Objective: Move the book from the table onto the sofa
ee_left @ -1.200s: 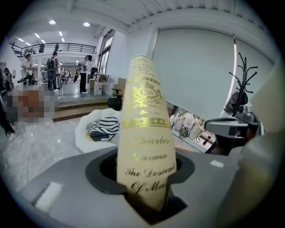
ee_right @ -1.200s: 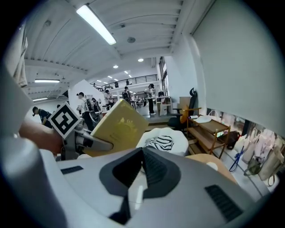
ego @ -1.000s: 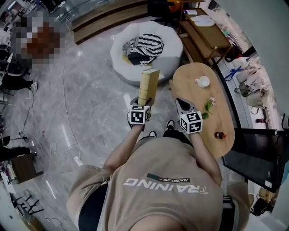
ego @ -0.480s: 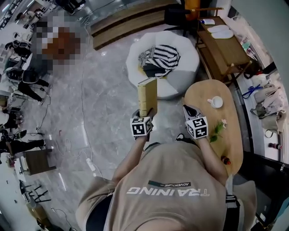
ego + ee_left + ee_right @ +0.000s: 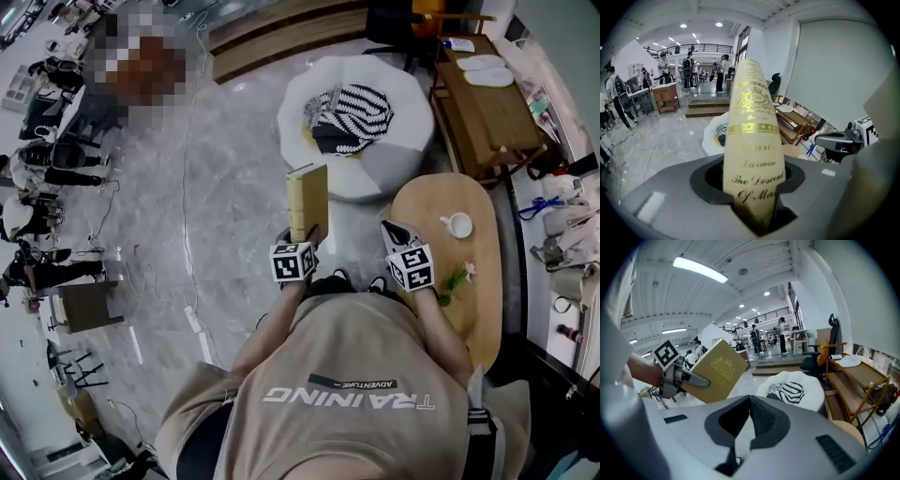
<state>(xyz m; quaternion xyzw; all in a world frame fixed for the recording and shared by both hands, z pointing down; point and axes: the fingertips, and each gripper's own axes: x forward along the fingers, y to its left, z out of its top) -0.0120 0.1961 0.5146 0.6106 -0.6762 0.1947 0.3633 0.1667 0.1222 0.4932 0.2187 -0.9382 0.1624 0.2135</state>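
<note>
Head camera: above the person's shoulders, facing steeply down from a distance, covering the left gripper (image 5: 303,232), right gripper (image 5: 388,227), white sofa (image 5: 403,103) and oval table (image 5: 469,281) together. Left gripper camera: close behind its own jaws, facing along them toward the sofa, with the book (image 5: 752,140) spine filling the centre. Right gripper camera: faces the same way from alongside; each gripper view catches the other gripper at its edge, and all three views share sofa and book.
</note>
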